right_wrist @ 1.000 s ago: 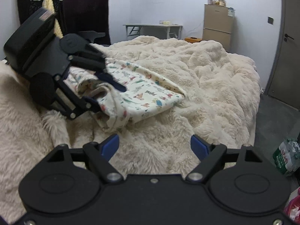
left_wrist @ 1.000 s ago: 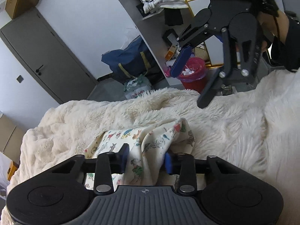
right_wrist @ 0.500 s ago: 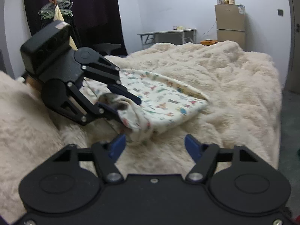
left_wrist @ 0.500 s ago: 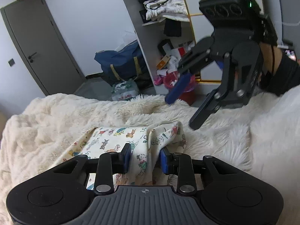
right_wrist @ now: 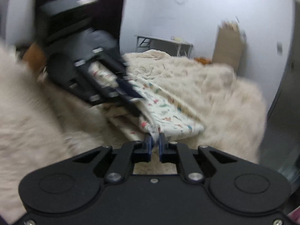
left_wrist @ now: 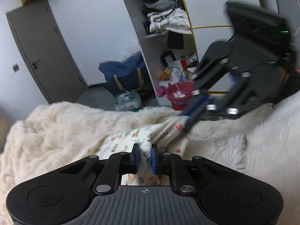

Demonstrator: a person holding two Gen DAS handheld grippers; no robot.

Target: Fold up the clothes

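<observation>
With my left gripper (left_wrist: 144, 156) closing on and my right gripper (right_wrist: 155, 142) pinching the cream animal-print cotton garment (right_wrist: 165, 110), I should lift both corners evenly.

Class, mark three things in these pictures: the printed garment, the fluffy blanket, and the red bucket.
printed garment (right_wrist: 168, 110): right wrist view, flat patterned panel.
fluffy blanket (left_wrist: 61, 131): left wrist view, bare cream pile left of the garment.
red bucket (left_wrist: 179, 102): left wrist view, its front wall.
</observation>
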